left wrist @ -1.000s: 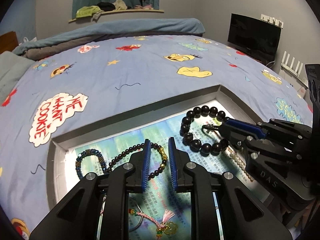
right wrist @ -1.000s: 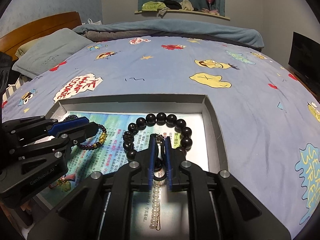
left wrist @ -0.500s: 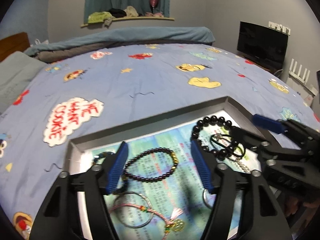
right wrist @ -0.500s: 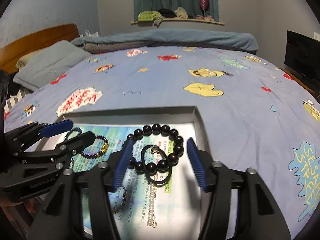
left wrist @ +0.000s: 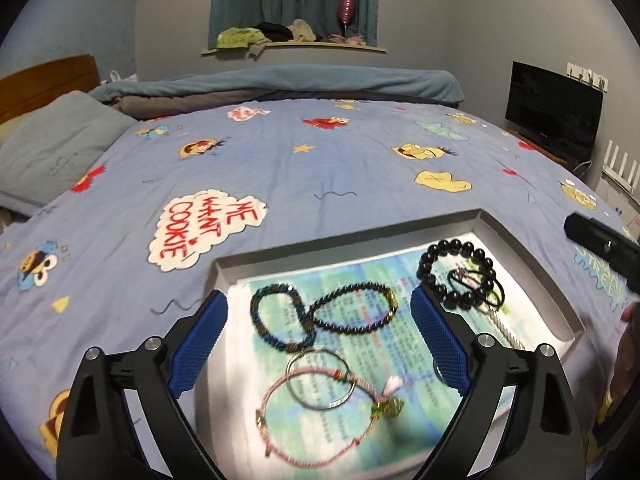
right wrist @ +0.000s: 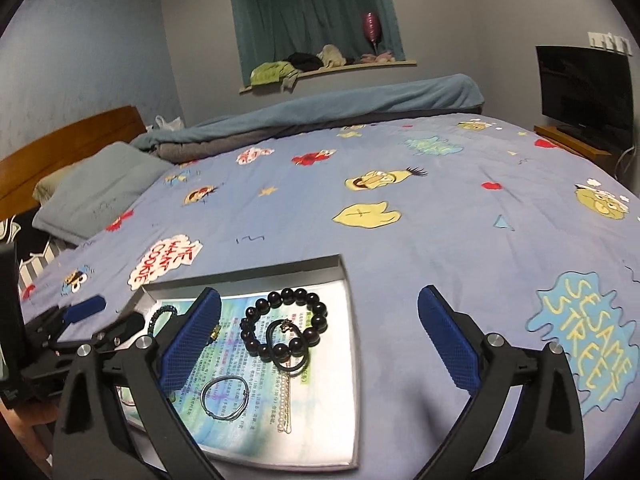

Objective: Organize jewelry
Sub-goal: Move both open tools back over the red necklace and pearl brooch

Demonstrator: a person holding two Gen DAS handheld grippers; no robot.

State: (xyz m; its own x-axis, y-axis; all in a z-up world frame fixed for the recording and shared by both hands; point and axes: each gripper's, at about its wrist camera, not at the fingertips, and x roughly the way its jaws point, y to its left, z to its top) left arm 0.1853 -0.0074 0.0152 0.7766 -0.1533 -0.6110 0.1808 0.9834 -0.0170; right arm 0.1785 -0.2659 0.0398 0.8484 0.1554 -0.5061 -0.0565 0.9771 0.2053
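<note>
Both tongs have drawn back and up from the tray point(left wrist: 532, 264) since a second ago, when each was nearly closed low over the jewelry; the left tongs point(left wrist: 320, 340) now stand wide and hold nothing, and the right tongs point(right wrist: 320, 340) stand wide and hold nothing too. Every piece lies inside the tray, which sits on the bed point(left wrist: 320, 160) with a printed sheet point(left wrist: 360, 280) lining its floor. Toward the tray's far right corner lies the black bead bracelet point(left wrist: 456, 248), with a black loop point(left wrist: 476, 288) resting partly inside it and partly over its near beads. Just nearer than the loop, a pearl strand point(right wrist: 285, 400) runs toward the tray's near edge. At the tray's far left lies a dark blue bracelet point(left wrist: 260, 320), touching or overlapping a purple bead bracelet point(left wrist: 352, 288) beside it toward the tray's middle. Nearer than those two, a thin bangle point(left wrist: 320, 380) crosses a pink cord bracelet point(left wrist: 312, 432) with a gold charm, though blur there makes it hard to tell which lies on top. In the right wrist view another thin ring point(right wrist: 224, 396) lies near the tray's near side, left of the pearl strand.
</note>
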